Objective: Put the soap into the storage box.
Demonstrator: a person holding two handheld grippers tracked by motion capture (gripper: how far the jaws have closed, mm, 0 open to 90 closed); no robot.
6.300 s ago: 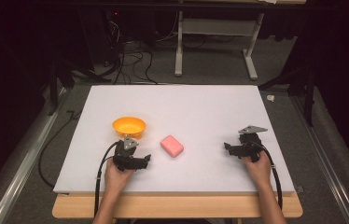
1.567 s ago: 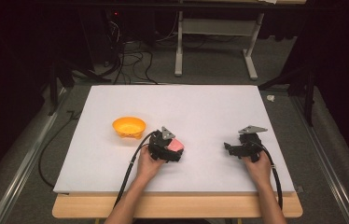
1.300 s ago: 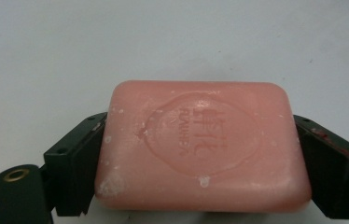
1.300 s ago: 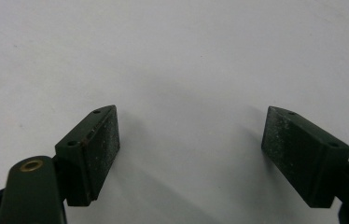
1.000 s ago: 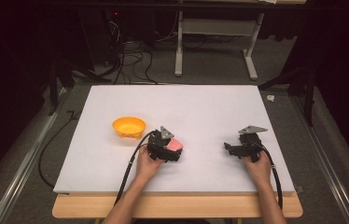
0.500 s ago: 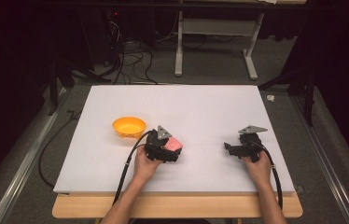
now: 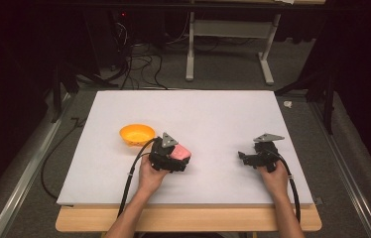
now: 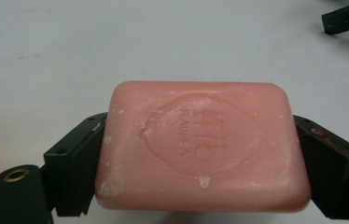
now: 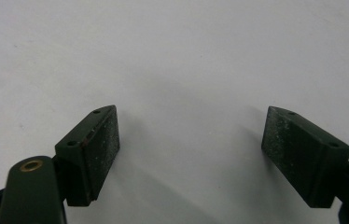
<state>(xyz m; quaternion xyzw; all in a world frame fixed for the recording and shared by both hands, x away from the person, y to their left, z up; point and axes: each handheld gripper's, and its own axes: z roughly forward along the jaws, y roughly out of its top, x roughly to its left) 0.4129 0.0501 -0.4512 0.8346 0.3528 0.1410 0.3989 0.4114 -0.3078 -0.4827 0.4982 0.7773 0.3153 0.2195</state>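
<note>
A pink bar of soap (image 8: 200, 147) with a stamped oval emblem sits between the jaws of my left gripper (image 8: 203, 156), which is shut on its two short ends. From above, the soap (image 7: 180, 151) and left gripper (image 7: 177, 155) are at the table's front centre-left, low over the white tabletop (image 7: 213, 114). An orange bowl (image 7: 137, 134) stands just left of and behind them. My right gripper (image 7: 245, 157) rests at the front right. Its jaws stand wide apart in the right gripper view (image 9: 189, 149), with bare tabletop between them.
The table's wooden front edge (image 7: 188, 220) runs just below both hands. Black cables trail from each gripper over that edge. Behind the table are a white desk frame (image 7: 228, 49) and floor cables. The right gripper's jaw tip (image 8: 347, 16) shows far off in the left gripper view.
My left gripper moved from beside the orange bowl to the soap and shut on it. Over the last second it has drifted slightly left with the soap. The right gripper has stayed put.
</note>
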